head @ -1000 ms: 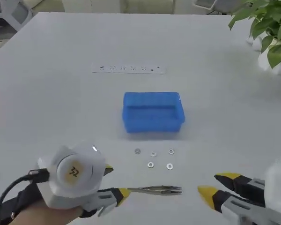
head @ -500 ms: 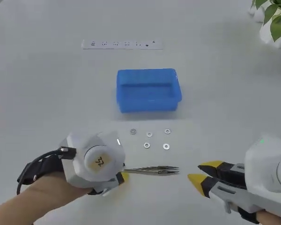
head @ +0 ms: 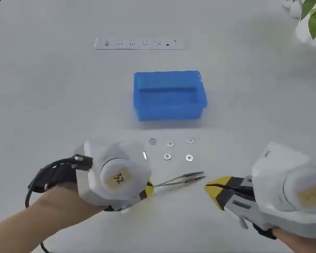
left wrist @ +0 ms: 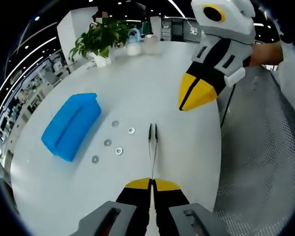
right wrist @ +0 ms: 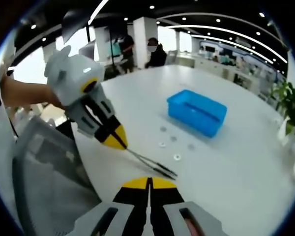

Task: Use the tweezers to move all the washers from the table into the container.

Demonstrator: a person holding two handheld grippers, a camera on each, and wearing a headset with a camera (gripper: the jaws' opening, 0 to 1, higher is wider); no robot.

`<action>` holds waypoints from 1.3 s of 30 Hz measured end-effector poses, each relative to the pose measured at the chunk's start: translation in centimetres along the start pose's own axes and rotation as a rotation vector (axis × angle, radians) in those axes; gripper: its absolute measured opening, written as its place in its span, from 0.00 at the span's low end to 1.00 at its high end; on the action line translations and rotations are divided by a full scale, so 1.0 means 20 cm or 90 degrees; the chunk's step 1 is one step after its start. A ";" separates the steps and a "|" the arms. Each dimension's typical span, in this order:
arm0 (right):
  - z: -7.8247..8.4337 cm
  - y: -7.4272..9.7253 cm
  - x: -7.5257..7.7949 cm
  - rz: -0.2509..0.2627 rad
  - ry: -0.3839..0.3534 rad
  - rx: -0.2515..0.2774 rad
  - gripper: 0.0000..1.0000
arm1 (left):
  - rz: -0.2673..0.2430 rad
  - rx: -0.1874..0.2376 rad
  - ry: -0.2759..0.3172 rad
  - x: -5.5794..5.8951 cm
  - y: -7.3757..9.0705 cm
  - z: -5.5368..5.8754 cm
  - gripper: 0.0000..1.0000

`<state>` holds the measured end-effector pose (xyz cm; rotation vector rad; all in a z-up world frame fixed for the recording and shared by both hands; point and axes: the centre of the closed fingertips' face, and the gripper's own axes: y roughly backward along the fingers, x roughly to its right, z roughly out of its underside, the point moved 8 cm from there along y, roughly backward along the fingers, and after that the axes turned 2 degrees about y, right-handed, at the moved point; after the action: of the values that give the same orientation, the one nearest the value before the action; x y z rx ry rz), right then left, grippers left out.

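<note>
Head view
- Left gripper (head: 147, 190): low left of centre, jaws closed on the handle end of the tweezers (head: 180, 179).
- Tweezers: stretch right from the yellow tips, with the free end near the right gripper (head: 217, 188); whether they touch the table (head: 52, 95) cannot be told.
- Right gripper: low right, yellow tips together, nothing between them.
- Washers (head: 170, 144): five, loose on the table between the tweezers and the container (head: 169, 95).
- Container: blue, open-topped, beyond the washers; no washer can be made out inside.
- Power strip (head: 139, 44): flat on the table, well beyond the container.
- Plant (head: 312, 18): leaves at the top right corner.

Left gripper view
- Left gripper (left wrist: 151, 184): jaws pressed together on the tweezers (left wrist: 152, 147).
- Tweezers: run straight ahead, with their two arms slightly apart at the far end.
- Washers (left wrist: 119, 151): left of the tweezers, apart from them.
- Container (left wrist: 71, 125): further left, past the washers.
- Right gripper (left wrist: 199, 91): comes in from the upper right, its closed tip pointing down near the far end of the tweezers.
- Plant (left wrist: 101, 42): at the far edge of the table (left wrist: 152, 73).

Right gripper view
- Right gripper (right wrist: 148, 183): jaws meet, gripping nothing.
- Left gripper (right wrist: 114, 138): at left, clamped on the tweezers (right wrist: 152, 164).
- Tweezers: their tips end just ahead of the right gripper.
- Washers (right wrist: 177, 157): on the table (right wrist: 226, 162), between the tweezers and the container (right wrist: 196, 112).
</note>
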<state>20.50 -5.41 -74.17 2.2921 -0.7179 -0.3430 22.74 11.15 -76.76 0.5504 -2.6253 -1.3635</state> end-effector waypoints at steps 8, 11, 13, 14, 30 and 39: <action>0.01 0.04 -0.03 -0.006 0.000 0.016 0.00 | -0.019 0.015 0.019 0.05 0.14 -0.10 0.00; 0.01 0.06 -0.05 0.001 -0.013 0.023 0.00 | -0.017 0.021 0.046 0.06 0.19 -0.13 0.00; 0.02 0.07 -0.05 0.007 -0.019 0.026 0.00 | -0.015 0.025 0.070 0.06 0.20 -0.14 0.00; 0.02 0.08 -0.05 0.010 -0.027 0.028 0.00 | -0.014 0.028 0.076 0.06 0.21 -0.15 0.00; -0.13 -0.08 -0.01 -0.049 -0.040 0.082 0.10 | -0.013 0.059 0.072 -0.14 0.34 -0.25 0.00; -0.28 -0.32 0.07 -0.077 0.070 0.067 0.18 | -0.009 0.086 0.028 -0.21 0.34 -0.32 0.00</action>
<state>26.53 0.65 -74.60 2.4392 -0.5556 -0.2382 26.63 11.33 -67.30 0.6089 -2.6963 -1.1690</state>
